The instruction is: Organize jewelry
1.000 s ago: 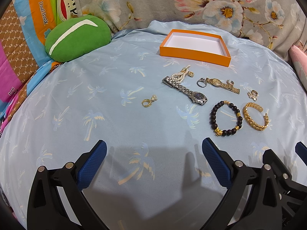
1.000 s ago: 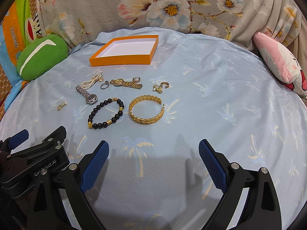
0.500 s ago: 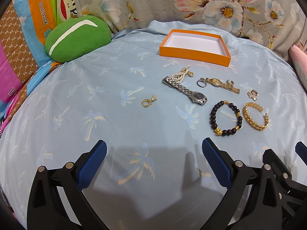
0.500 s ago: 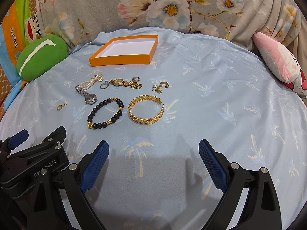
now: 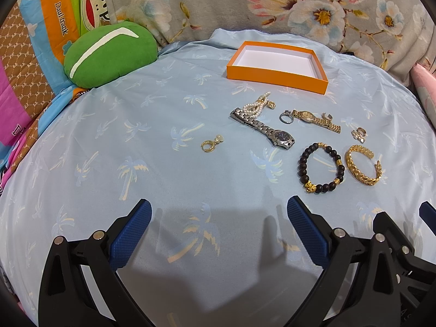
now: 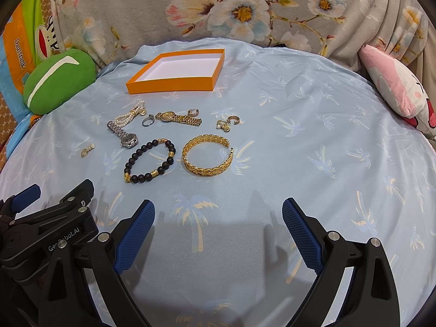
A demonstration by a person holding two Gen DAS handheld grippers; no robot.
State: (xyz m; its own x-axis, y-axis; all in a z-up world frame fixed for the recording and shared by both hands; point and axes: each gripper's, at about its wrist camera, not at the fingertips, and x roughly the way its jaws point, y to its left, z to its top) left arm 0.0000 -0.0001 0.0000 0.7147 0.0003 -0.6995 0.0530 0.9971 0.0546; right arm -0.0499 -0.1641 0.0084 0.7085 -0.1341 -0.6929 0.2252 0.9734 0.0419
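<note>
Looking to the upper middle of both views, we find the orange box (image 5: pixel 278 79) showing only its white floor, while the bracelets (image 6: pixel 208 158), watches (image 5: pixel 265 130) and rings lie on the blue sheet (image 6: pixel 299 136) below it; our left gripper (image 5: pixel 218 218) and right gripper (image 6: pixel 218 218) gape wide, holding nothing

Two watches: silver (image 5: pixel 265 130), gold (image 5: pixel 316 117). Three bracelets: pearl (image 5: pixel 256 106), black bead (image 5: pixel 321 168), gold cuff (image 5: pixel 363 164). One orange box (image 5: pixel 275 75), two pillows: green (image 5: pixel 109 54), pink (image 6: pixel 395 84); small rings and earrings too tiny to count.
</note>
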